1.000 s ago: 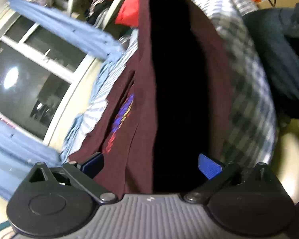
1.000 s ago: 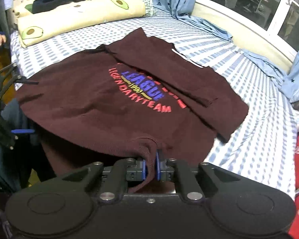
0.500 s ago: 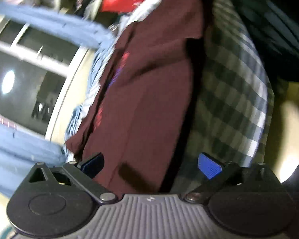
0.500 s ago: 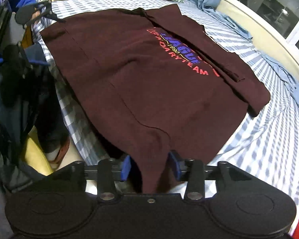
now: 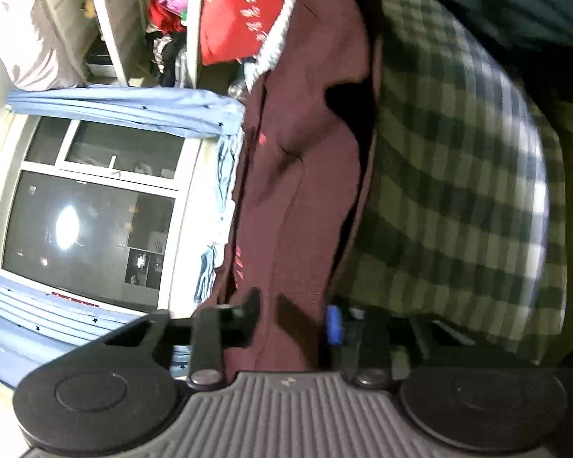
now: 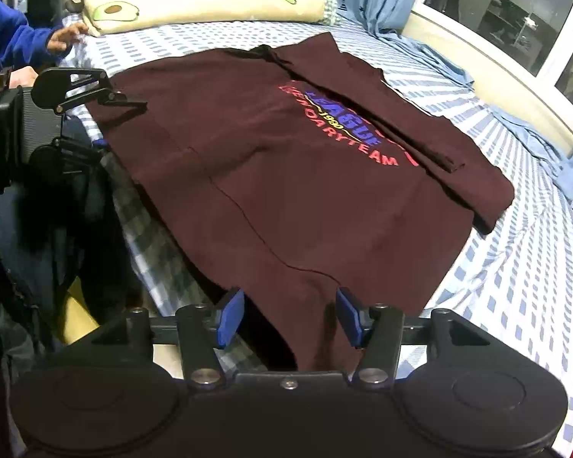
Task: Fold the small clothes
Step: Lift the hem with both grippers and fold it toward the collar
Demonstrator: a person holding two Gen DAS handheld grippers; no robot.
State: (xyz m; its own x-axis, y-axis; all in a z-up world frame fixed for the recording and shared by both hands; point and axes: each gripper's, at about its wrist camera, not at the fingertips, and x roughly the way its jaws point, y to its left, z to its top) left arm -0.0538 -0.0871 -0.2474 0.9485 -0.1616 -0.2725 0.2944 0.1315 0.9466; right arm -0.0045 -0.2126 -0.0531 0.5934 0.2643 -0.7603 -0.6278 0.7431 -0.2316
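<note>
A maroon sweatshirt point(image 6: 286, 175) with red and blue lettering lies flat on the striped bed, one sleeve folded across its chest. Its near hem hangs over the bed's edge between the blue pads of my right gripper point(image 6: 290, 320), whose jaws are opening and stand clear of the cloth. At the shirt's left corner, my left gripper's upper finger point(image 6: 128, 101) rests over the cloth. In the left wrist view the sweatshirt point(image 5: 305, 152) edge runs between the fingers of my left gripper point(image 5: 290, 320), whose jaws are closing around it without pressing it.
The bed has a blue-striped sheet point(image 6: 515, 286) and a checked sheet point(image 5: 458, 191) down its side. An avocado-print pillow point(image 6: 202, 4) lies at the far end. A window point(image 5: 88, 210) with blue curtains runs along the far side. A hand in a blue sleeve point(image 6: 61, 36) is at far left.
My right gripper let go of the hem and its jaws spread. The shirt settled flat on the bed. My left gripper sank and its jaws narrowed around the shirt's edge.
</note>
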